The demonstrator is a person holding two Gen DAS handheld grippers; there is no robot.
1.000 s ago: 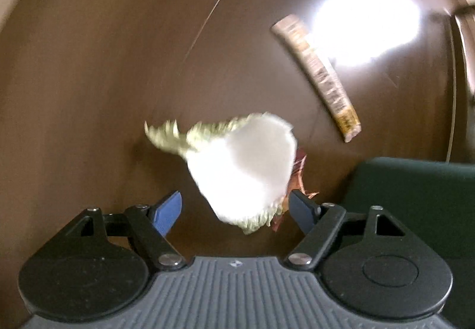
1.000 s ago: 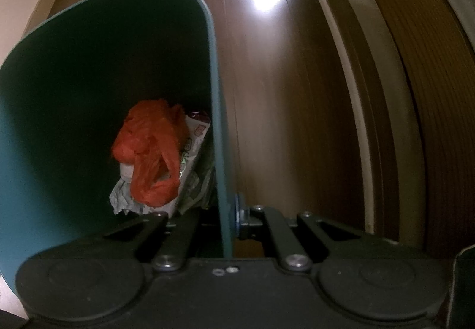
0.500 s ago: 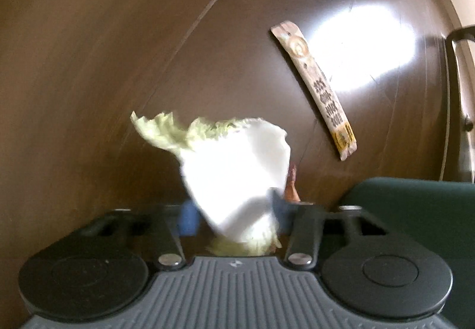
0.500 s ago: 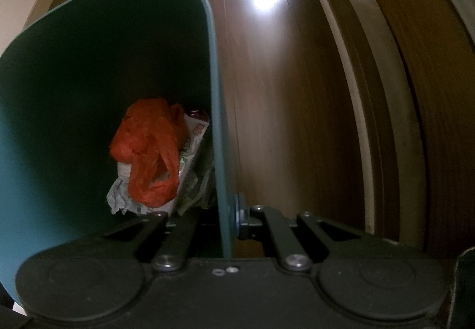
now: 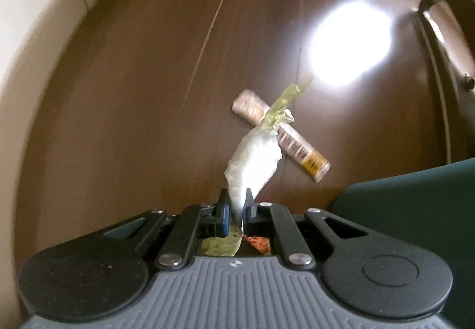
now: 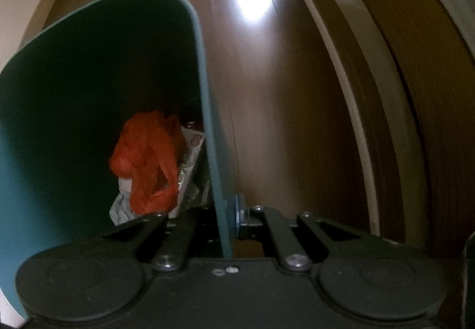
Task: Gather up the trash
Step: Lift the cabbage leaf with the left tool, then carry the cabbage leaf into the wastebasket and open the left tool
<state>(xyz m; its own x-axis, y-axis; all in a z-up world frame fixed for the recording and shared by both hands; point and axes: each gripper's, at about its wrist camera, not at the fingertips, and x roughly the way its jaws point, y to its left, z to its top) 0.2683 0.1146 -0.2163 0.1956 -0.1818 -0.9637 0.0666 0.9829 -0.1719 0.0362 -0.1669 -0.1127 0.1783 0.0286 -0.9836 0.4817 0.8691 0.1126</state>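
My left gripper (image 5: 236,207) is shut on a white and yellow-green wrapper (image 5: 253,158) and holds it above the brown wooden floor. A long brown snack-stick wrapper (image 5: 297,145) lies on the floor beyond it. My right gripper (image 6: 227,217) is shut on the wall of a green bin (image 6: 207,109). Inside the bin lie an orange plastic bag (image 6: 148,163) and crumpled printed wrappers (image 6: 190,160). The bin's edge also shows in the left wrist view (image 5: 409,204) at the lower right.
A cream wall (image 5: 38,17) runs along the left. A wooden door frame (image 6: 365,91) runs along the right of the bin. A dark chair leg or frame (image 5: 436,20) stands at the far right. A bright light glare (image 5: 350,44) reflects off the floor.
My left gripper has closed on the white and green wrapper and lifted it off the floor. The right gripper with the bin has barely shifted.
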